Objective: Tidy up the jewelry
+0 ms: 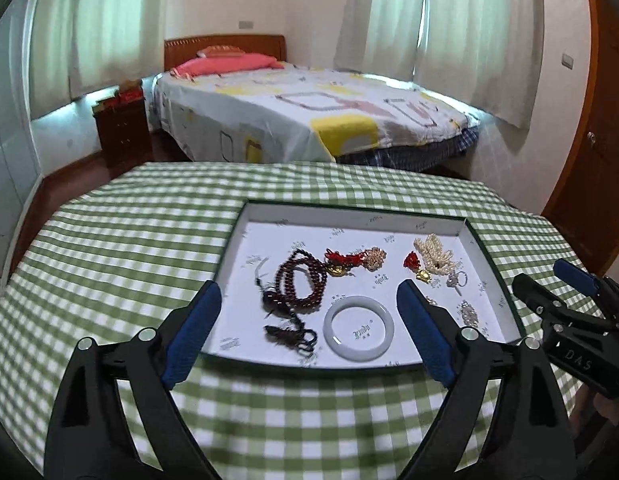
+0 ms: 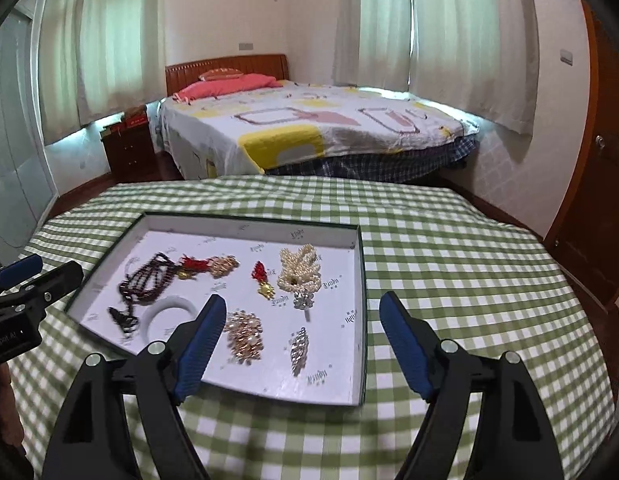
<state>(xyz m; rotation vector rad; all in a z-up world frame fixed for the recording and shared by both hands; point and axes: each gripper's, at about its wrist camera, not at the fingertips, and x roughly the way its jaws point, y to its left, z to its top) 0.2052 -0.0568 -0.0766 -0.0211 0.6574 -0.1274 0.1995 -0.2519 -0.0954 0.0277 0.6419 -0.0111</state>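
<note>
The left gripper [image 1: 309,308] hangs above the near edge of the shallow box [image 1: 485,256], angled down toward it, jaws spread wide with nothing between them. The right gripper [image 2: 301,332] hangs beside it in the same downward tilt, likewise wide open and empty, its left finger over the box's near right part and its right finger over bare tablecloth [image 2: 469,264].

The box sits on the green checked cloth with a low rim all round. Open cloth lies to the right of it, to the left and along the near side. The table's far edge drops off toward a bed [image 1: 309,108].

Inside the box lie dark red beads [image 1: 297,284], a white bangle [image 1: 359,334], a pearl cluster [image 2: 299,270], a gold sparkly piece [image 2: 244,334], a silver piece [image 2: 298,346] and red-tasselled charms [image 1: 345,262].

The box lining carries a repeated small printed logo, too blurred to read. The right gripper's body shows the letters "DAS" in the left wrist view
</note>
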